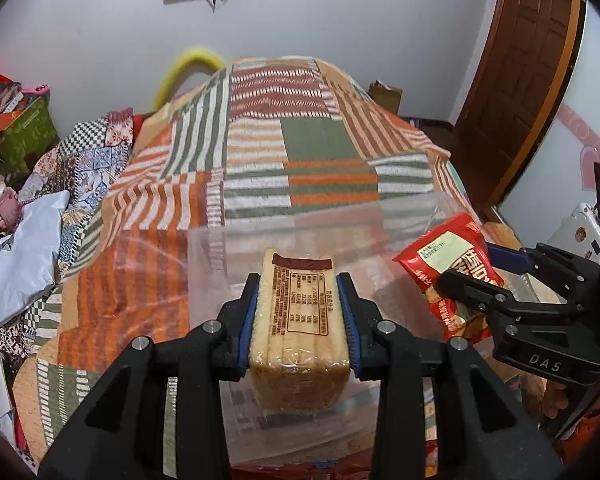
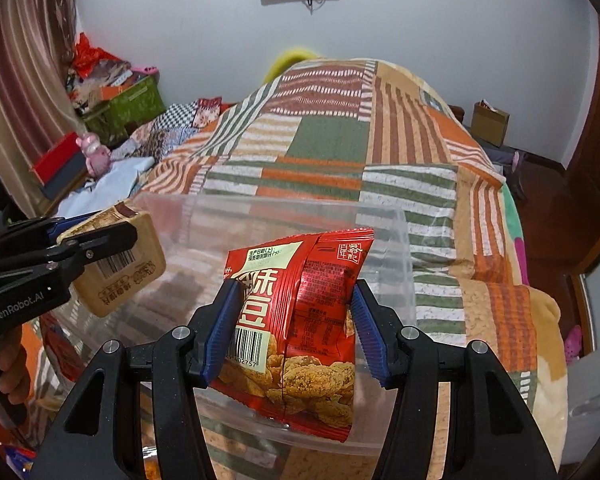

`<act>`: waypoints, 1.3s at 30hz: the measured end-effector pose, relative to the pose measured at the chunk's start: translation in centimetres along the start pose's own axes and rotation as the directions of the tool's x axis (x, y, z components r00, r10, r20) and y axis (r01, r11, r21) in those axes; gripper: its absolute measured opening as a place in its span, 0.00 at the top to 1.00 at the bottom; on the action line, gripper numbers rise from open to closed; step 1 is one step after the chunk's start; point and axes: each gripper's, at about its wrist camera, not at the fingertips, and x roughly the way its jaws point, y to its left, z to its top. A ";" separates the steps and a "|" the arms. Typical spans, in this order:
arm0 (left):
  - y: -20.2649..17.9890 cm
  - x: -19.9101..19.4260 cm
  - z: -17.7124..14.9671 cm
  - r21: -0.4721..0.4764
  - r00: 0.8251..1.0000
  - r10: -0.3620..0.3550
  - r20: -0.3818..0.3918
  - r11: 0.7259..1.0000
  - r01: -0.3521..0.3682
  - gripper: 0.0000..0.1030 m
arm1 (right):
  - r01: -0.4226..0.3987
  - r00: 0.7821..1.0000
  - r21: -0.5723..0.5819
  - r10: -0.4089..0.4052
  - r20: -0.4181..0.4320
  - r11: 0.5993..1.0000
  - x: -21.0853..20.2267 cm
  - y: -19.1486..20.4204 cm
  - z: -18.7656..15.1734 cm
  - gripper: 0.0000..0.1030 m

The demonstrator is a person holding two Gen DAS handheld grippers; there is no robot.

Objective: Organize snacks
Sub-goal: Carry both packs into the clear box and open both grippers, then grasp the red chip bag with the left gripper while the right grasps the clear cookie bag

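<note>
The left hand-held gripper (image 1: 298,316) is pinching a pale wrapped cake bar (image 1: 298,320) between its blue pads, holding it on end over the open clear plastic bin (image 1: 208,248). The right hand-held gripper (image 2: 292,328) is clamping a red snack packet (image 2: 300,320) by its sides, holding it above the same clear plastic bin, nearer its right wall. In the right wrist view the cake bar is hanging just over the bin's left rim. The bin is sitting on a bed under a striped patchwork blanket (image 1: 308,136). A dark wooden door (image 1: 520,60) is standing to the right.
</note>
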 end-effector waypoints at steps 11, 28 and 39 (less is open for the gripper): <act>-0.8 -1.1 -0.4 0.037 1.000 0.020 0.016 0.999 -0.021 0.65 | -0.008 1.000 -0.026 0.007 -0.023 1.000 -0.1 0.9 -0.2 0.48; -1.6 -8.3 -3.7 0.039 0.985 0.060 0.163 0.997 -0.067 0.30 | -0.003 0.995 -0.001 0.003 0.096 1.000 -7.0 0.9 -2.0 0.37; -1.1 -8.9 -8.0 -0.016 0.992 0.055 0.117 0.998 -0.053 0.23 | 0.046 0.999 0.032 -0.047 0.026 0.998 -8.1 -0.1 -7.0 0.36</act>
